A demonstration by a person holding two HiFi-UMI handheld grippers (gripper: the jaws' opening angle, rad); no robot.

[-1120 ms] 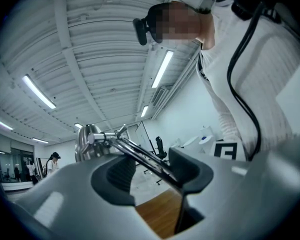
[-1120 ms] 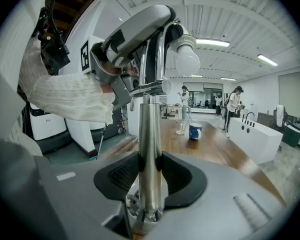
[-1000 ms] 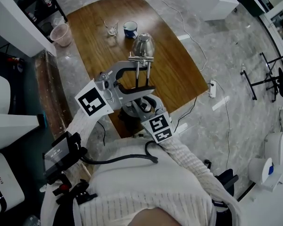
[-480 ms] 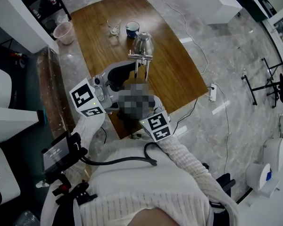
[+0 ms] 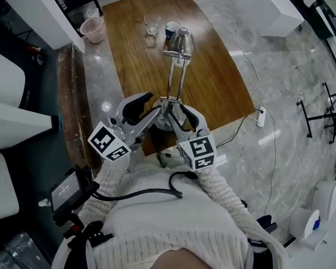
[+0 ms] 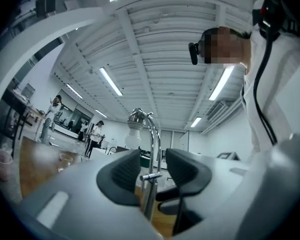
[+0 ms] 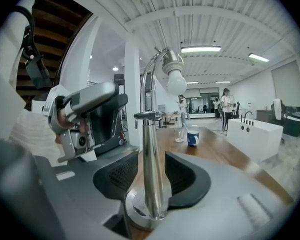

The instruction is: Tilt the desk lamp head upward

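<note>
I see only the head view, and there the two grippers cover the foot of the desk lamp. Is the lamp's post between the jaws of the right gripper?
Observer: Yes. In the right gripper view the post stands between the right gripper's jaws, just above the round base; the jaws are opening and do not clamp it.
Operator: And the left gripper?
Observer: The left gripper has the post between its jaws too, at a small crossbar; they are closing, with a gap on one side.
Operator: Is a bulb fitted?
Observer: Yes, a white bulb hangs under the lamp head.
</note>
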